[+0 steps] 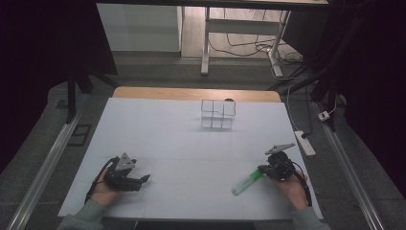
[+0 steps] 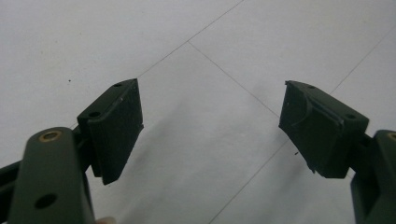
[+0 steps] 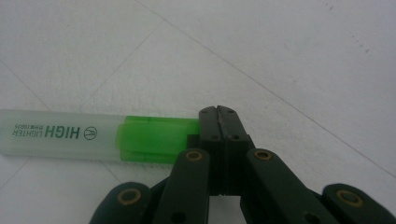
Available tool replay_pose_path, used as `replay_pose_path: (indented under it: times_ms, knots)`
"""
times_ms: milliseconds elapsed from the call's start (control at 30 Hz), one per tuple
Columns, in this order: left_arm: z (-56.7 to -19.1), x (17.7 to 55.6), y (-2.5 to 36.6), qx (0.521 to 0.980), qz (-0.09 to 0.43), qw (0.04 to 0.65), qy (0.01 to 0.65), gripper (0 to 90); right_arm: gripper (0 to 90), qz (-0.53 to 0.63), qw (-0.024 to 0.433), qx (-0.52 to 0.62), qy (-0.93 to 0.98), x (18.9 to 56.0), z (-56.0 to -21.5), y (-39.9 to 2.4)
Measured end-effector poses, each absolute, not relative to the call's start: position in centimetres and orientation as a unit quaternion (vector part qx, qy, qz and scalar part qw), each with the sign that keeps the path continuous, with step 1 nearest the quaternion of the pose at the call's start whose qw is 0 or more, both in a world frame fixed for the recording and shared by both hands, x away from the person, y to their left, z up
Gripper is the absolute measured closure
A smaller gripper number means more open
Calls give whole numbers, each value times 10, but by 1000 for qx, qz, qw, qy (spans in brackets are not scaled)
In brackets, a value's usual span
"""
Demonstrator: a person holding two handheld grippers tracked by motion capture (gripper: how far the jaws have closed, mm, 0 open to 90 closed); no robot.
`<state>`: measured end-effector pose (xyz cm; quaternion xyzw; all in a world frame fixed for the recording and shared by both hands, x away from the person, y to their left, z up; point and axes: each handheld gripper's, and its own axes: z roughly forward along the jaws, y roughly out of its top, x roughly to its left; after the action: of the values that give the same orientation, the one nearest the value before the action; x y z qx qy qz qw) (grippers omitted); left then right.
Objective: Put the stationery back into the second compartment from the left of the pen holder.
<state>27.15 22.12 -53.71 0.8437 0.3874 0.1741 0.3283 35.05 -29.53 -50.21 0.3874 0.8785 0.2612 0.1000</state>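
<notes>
A green highlighter (image 1: 247, 182) with a clear cap lies flat on the white table (image 1: 191, 153) at the front right. In the right gripper view its green end (image 3: 154, 138) lies against the side of my right gripper (image 3: 220, 112), whose jaws are pressed together with nothing between them. A hand holds that gripper (image 1: 262, 169) just right of the pen. At the front left my left gripper (image 1: 145, 178) rests in the other hand. Its jaws (image 2: 210, 126) stand wide apart over bare table.
A clear plastic box with several small compartments (image 1: 218, 115) stands at the far middle of the table. A power strip (image 1: 304, 142) lies on the floor beyond the table's right edge. Desk legs and cables stand behind the table.
</notes>
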Motion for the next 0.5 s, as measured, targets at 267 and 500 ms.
replay_pose_path:
  times_ms: [267, 500]
  knots:
    - [-537, 271, 221, 843, 175, 329, 387, 214, 893, 262, 92, 390, 878, 345, -503, -291]
    - [-536, 271, 222, 843, 176, 328, 388, 215, 892, 263, 82, 388, 880, 339, -503, -283]
